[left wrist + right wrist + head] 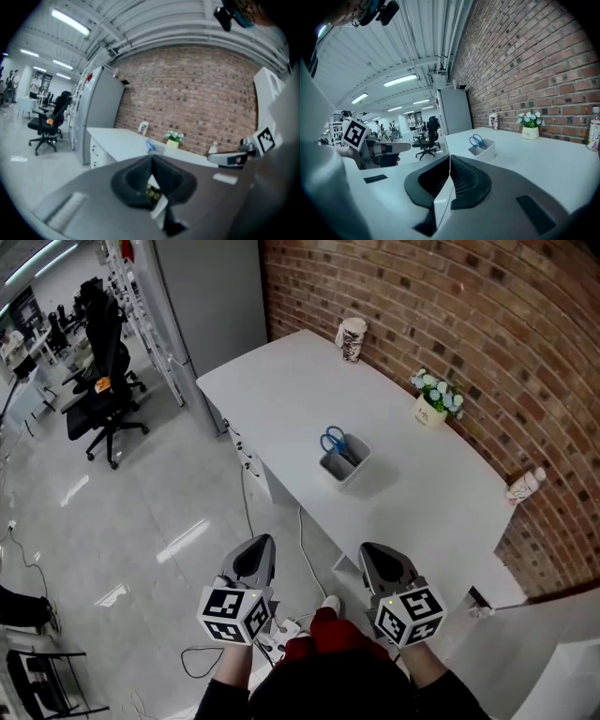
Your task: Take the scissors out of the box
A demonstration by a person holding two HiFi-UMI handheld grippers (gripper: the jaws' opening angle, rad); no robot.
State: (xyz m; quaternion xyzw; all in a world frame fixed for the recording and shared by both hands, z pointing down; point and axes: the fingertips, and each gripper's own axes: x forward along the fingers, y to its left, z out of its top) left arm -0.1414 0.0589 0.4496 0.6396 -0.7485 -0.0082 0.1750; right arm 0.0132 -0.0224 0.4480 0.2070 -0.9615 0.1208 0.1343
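Observation:
A small white box (pixel 349 465) stands near the middle of the white table (pixel 281 399). Blue-handled scissors (pixel 334 440) stick upright out of it. My left gripper (pixel 255 559) and right gripper (pixel 386 563) hover side by side short of the table's near edge, well away from the box, both shut and empty. In the left gripper view the jaws (pixel 151 159) meet, and the scissors (pixel 150 145) show small beyond them. In the right gripper view the jaws (pixel 449 157) are pressed together, with the box (pixel 483 152) and scissors (pixel 476 140) ahead to the right.
A patterned cup (pixel 352 338), a small flower pot (pixel 434 399) and a bottle (pixel 525 486) stand along the brick wall. Cables and a power strip (pixel 281 629) lie on the floor below me. A black office chair (pixel 105 381) stands far left.

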